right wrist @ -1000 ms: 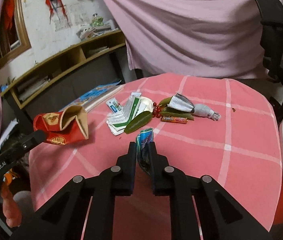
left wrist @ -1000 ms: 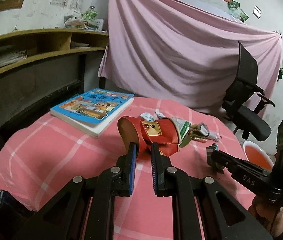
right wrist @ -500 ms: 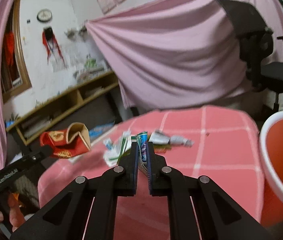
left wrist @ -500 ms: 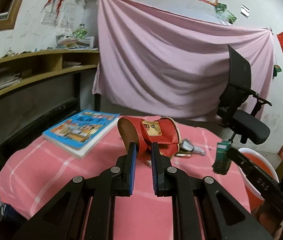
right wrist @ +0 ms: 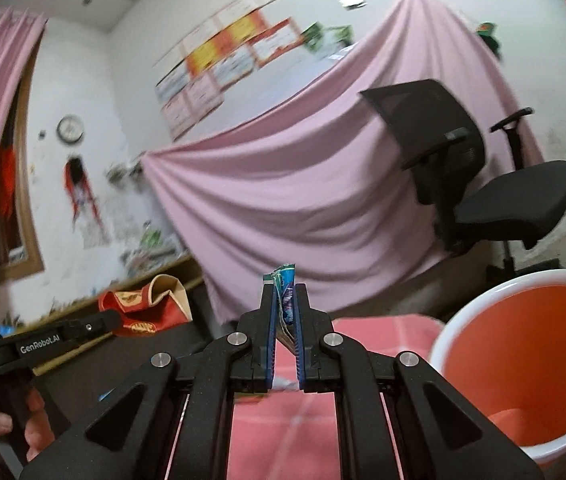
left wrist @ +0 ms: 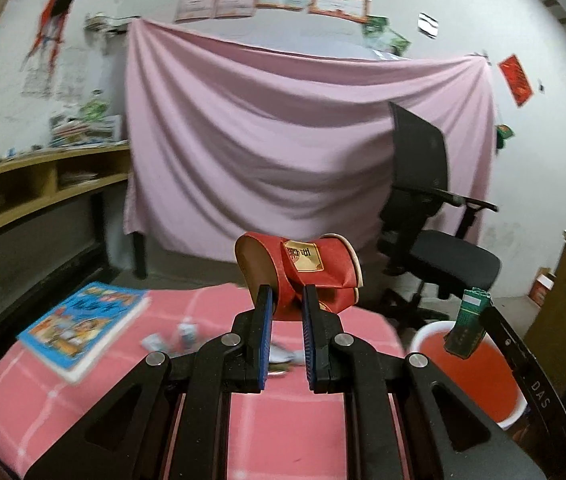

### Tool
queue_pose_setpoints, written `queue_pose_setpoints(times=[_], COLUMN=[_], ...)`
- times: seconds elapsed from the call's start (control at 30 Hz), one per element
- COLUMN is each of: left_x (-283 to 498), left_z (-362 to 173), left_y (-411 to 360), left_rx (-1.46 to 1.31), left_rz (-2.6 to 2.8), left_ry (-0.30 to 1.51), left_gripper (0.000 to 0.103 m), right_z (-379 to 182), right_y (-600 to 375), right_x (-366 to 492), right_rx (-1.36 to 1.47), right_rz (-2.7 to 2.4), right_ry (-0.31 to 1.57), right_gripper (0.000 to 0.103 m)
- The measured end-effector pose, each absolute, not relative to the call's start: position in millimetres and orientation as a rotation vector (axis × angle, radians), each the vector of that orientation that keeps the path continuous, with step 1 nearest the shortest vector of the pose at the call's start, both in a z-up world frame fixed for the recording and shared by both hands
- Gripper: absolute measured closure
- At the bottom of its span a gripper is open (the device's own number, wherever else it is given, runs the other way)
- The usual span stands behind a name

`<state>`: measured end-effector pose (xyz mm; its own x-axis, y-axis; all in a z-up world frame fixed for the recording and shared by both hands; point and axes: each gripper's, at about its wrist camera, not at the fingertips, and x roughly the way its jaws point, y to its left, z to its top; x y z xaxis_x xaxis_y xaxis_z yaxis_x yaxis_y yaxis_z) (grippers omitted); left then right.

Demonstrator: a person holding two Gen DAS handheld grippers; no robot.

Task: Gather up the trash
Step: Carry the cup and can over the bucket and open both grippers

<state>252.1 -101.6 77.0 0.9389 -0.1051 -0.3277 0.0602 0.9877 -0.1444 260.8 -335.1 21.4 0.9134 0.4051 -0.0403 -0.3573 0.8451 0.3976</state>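
Observation:
My left gripper (left wrist: pixel 285 294) is shut on a crushed red paper cup (left wrist: pixel 303 266) and holds it high above the pink checked table (left wrist: pixel 283 420). The cup also shows in the right wrist view (right wrist: pixel 143 306). My right gripper (right wrist: pixel 284 292) is shut on a flattened green-blue wrapper (right wrist: pixel 283 300), also seen in the left wrist view (left wrist: pixel 467 328), raised just left of the orange bin with a white rim (right wrist: pixel 523 352). The bin (left wrist: pixel 467 376) stands beside the table's right edge. Several small wrappers (left wrist: pixel 187 336) lie on the table.
A blue picture book (left wrist: pixel 83 328) lies at the table's left. A black office chair (left wrist: pixel 435 232) stands behind the bin. A pink sheet (left wrist: pixel 283 152) hangs at the back. Wooden shelves (left wrist: pixel 35 184) run along the left wall.
Both grippers have lifted with their loads and tilted upward. The right gripper has carried the wrapper rightward next to the orange bin. The table trash has dropped low in view.

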Motion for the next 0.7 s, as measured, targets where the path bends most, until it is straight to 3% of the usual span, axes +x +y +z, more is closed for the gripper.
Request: queue_pose_setpoints(times=[0.4, 0.7], left_x=[308.6, 351.7], left_z=[58.7, 18.3], left_y=[-227.1, -300.9], left_rx=[-0.053, -0.018], left_rz=[-0.357, -0.497], left_ry=[0.402, 0.579], left_gripper=[0.092, 0.092], right_z=[-1.0, -34.5], right_y=[-417.1, -460.0], right_x=[270.1, 282.7], right_rx=[0.484, 0.584], right_rz=[0.155, 0.016], right_ry=[0.159, 0.302], right_gripper=[0.097, 0.097])
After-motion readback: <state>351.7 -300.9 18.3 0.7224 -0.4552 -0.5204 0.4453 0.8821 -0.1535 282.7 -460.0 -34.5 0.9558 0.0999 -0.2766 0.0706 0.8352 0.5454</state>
